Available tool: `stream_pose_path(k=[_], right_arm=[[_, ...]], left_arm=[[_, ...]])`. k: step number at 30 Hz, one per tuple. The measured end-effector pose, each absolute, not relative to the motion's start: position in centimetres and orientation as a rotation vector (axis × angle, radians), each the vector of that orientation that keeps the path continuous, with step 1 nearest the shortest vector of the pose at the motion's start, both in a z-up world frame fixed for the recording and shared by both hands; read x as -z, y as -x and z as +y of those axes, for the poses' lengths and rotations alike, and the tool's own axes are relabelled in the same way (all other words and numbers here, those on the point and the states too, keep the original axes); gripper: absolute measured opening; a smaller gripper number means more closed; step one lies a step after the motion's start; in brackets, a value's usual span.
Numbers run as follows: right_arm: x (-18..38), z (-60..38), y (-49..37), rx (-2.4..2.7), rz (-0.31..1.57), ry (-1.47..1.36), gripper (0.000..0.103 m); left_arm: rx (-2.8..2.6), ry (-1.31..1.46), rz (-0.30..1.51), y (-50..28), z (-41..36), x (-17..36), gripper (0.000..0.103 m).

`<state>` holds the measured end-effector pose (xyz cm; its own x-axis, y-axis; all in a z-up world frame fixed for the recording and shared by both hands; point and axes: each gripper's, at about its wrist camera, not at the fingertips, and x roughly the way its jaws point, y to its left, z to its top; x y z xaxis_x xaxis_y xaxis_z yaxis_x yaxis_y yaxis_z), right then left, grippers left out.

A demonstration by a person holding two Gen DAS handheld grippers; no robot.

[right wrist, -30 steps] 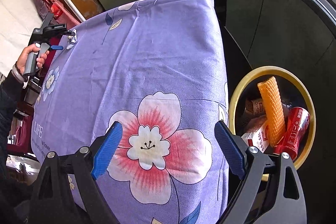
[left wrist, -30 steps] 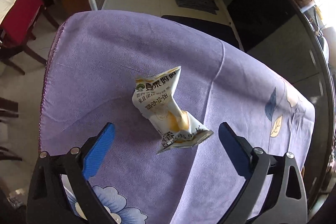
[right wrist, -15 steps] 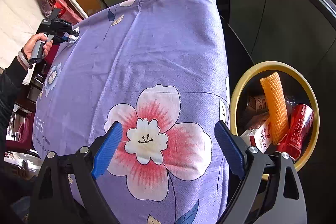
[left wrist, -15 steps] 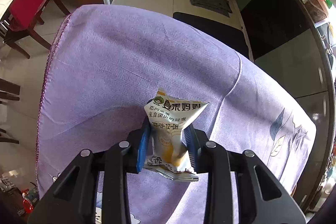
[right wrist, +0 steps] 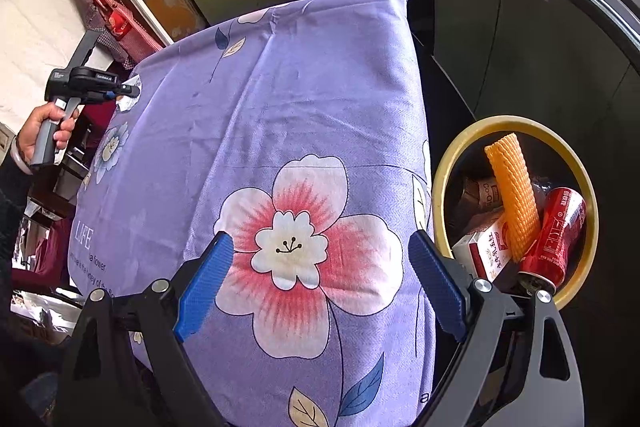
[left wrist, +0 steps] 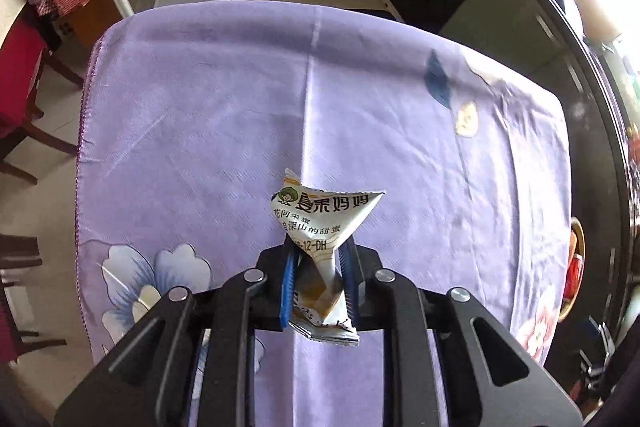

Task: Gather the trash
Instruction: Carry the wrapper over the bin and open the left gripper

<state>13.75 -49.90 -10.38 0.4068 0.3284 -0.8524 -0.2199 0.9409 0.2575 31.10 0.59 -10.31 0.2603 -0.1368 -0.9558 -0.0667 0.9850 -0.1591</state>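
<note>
Your left gripper (left wrist: 318, 285) is closed on the crumpled snack wrapper (left wrist: 320, 223), pinched at its twisted waist between the blue pads (left wrist: 289, 287); its printed upper half fans out above the fingertips, over the purple floral tablecloth (left wrist: 224, 115) on the bench. From the right wrist view, that same gripper (right wrist: 130, 91) sits at the far left edge of the bench, wrapper (right wrist: 129, 98) in its grip. Your right gripper (right wrist: 320, 283) stands wide open and holds nothing, over the large pink flower print (right wrist: 296, 247). Right of the bench stands the yellow-rimmed trash bin (right wrist: 452, 155), containing an orange foam net sleeve (right wrist: 512, 195), a red soda can (right wrist: 556, 239) and a red-and-white carton (right wrist: 486, 251).
</note>
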Motion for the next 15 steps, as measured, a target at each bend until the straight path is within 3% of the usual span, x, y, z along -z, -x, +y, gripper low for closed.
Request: stream_pose_path(k=[9,15], right_arm=[[8.6,-52.8,-11.1,-0.269,1.033,-0.126,0.088],[7.9,-58.5,-8.8,-0.086,0.981,-0.135,0.088]], left_arm=[[0.379,-0.069,1.237,-24.2,-13.4,5.5,0.019],[0.641,-0.164,1.213,-22.3,-25.4,4.9,0.020]])
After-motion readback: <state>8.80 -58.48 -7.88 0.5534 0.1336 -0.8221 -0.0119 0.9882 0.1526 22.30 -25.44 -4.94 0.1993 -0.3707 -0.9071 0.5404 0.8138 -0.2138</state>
